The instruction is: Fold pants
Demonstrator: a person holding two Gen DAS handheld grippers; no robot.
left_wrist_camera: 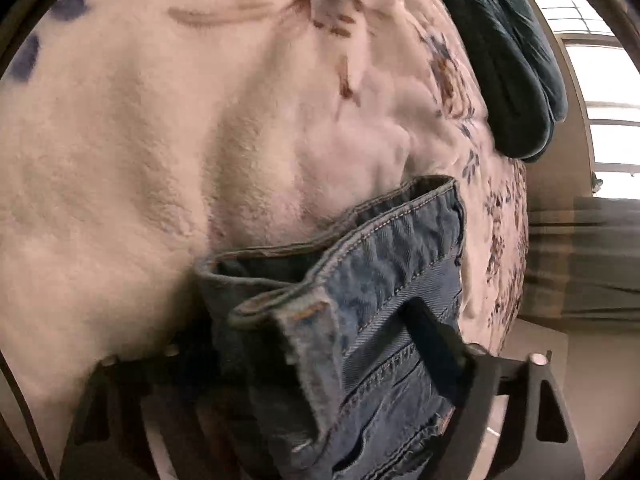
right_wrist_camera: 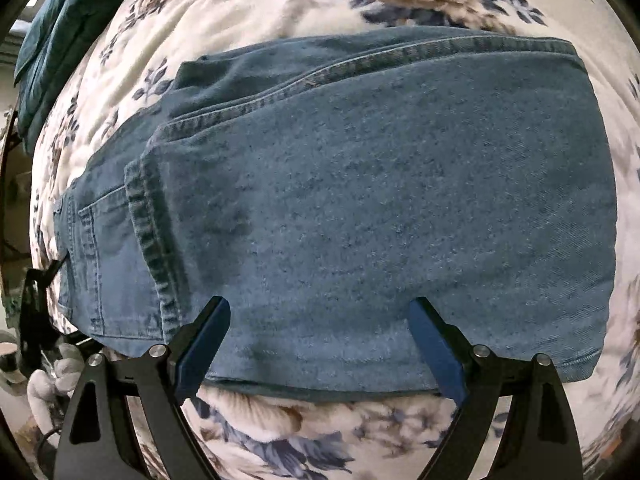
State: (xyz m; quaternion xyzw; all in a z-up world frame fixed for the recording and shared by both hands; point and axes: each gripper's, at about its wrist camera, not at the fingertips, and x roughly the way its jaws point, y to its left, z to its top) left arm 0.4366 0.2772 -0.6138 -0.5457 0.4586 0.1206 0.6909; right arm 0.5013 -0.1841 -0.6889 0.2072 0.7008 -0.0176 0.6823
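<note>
The blue denim pants (right_wrist_camera: 360, 208) lie folded over on a floral blanket (right_wrist_camera: 248, 12), with the leg hems stacked over the back pocket at the left. My right gripper (right_wrist_camera: 320, 320) is open just above the near edge of the fold, with nothing between its blue pads (right_wrist_camera: 436, 348). My left gripper (left_wrist_camera: 320, 344) is shut on the waistband end of the pants (left_wrist_camera: 384, 280). One black finger (left_wrist_camera: 436, 332) lies over the denim. The other finger is hidden under the cloth.
A dark teal garment (left_wrist_camera: 504, 60) lies at the far edge of the bed, and it also shows in the right wrist view (right_wrist_camera: 60, 40). A bright window (left_wrist_camera: 600, 100) and the bed's edge are to the right in the left wrist view. The person's gloved hand (right_wrist_camera: 48, 376) shows at lower left.
</note>
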